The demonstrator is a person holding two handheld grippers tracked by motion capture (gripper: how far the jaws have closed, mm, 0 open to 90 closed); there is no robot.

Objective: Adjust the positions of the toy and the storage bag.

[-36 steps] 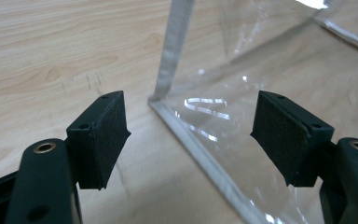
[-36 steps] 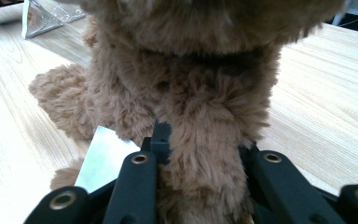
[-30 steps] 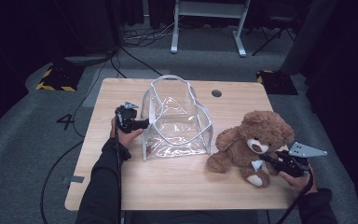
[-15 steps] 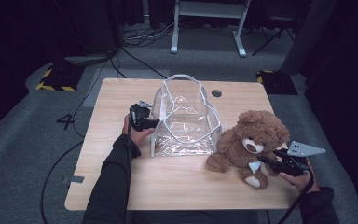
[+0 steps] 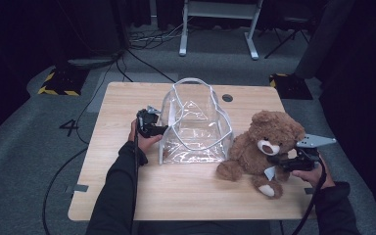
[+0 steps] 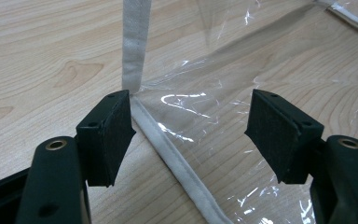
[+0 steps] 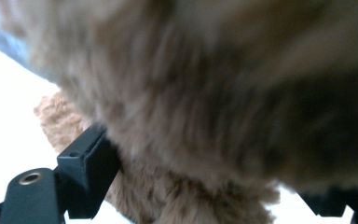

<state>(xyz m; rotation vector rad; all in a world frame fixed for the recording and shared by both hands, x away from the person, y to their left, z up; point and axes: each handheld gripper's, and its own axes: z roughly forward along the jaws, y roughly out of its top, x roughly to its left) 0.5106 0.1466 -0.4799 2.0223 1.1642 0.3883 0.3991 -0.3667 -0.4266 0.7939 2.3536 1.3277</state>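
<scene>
Sitting upright on the light wooden table (image 5: 186,196), a brown plush teddy bear (image 5: 262,149) leans just beside a clear plastic tote bag with white trim (image 5: 196,127). The right gripper (image 5: 280,161) is against the bear's side, its jaws having just been opening, fur between them but no pad pressing. The left gripper (image 6: 191,135) stands part open astride the bag's white-edged corner, gripping nothing.

Dim room, lit tabletop; right gripper view blurred, perhaps overexposed at left.
</scene>
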